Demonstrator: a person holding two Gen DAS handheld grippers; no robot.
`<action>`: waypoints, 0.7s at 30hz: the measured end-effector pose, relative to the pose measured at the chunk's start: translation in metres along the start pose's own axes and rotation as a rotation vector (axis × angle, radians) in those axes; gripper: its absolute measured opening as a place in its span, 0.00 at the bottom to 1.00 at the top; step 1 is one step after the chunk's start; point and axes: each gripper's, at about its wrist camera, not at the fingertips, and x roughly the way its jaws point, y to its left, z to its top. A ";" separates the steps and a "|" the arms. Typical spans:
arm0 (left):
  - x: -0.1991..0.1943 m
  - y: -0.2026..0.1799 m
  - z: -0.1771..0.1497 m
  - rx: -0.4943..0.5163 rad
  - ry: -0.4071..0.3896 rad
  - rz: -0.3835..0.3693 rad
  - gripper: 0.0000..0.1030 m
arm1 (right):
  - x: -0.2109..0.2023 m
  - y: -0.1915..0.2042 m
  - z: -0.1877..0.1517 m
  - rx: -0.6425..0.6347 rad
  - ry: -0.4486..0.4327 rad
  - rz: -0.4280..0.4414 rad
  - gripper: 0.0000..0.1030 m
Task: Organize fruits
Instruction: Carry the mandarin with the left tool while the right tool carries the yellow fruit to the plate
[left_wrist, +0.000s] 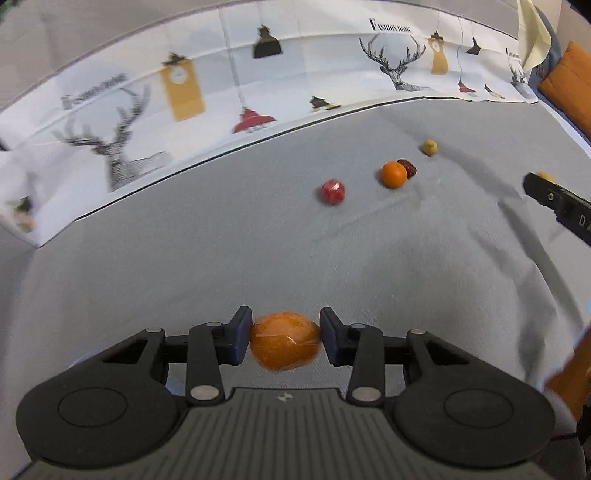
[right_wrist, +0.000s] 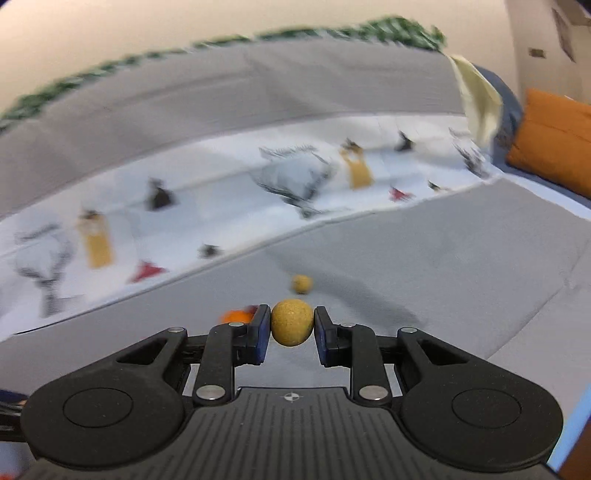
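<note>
1. The left gripper (left_wrist: 284, 341) is closed on a wrapped orange fruit (left_wrist: 284, 341), both pads pressed against its sides, and holds it over the near part of the grey cloth (left_wrist: 258, 251).

2. The right gripper (right_wrist: 291, 328) is clamped on a small tan-yellow ball-shaped fruit (right_wrist: 291, 328), one pad on each side. In the left wrist view only a black fingertip of it (left_wrist: 543, 192) shows at the right edge, with a sliver of yellow behind.

3. The surface under the grey cloth is wide and mostly bare between the left gripper and the loose fruits, so the middle is open room. I cannot tell whether it is a table or a bed.

4. Along the far side runs a white printed sheet (left_wrist: 221, 110) with deer and lamps; its dark lower edge marks where the grey cloth ends. At the far right sits an orange cushion (left_wrist: 569, 85).

5. Loose fruits on the cloth, counted from the left wrist view: one red fruit (left_wrist: 332, 191) standing alone; one orange (left_wrist: 394, 174) touching one dark red fruit (left_wrist: 408, 167) behind it; one small yellowish fruit (left_wrist: 430, 146) farther back and apart.

6. That makes two orange fruits, two yellowish ones, one red and one dark red, counting the two held.
</note>
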 end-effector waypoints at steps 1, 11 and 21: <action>-0.016 0.004 -0.009 0.001 0.000 0.008 0.43 | -0.018 0.011 -0.001 -0.013 0.001 0.039 0.26; -0.138 0.053 -0.101 -0.097 -0.039 0.023 0.43 | -0.165 0.091 -0.027 -0.141 0.093 0.306 0.26; -0.202 0.083 -0.189 -0.166 -0.073 -0.004 0.43 | -0.262 0.145 -0.062 -0.266 0.096 0.374 0.26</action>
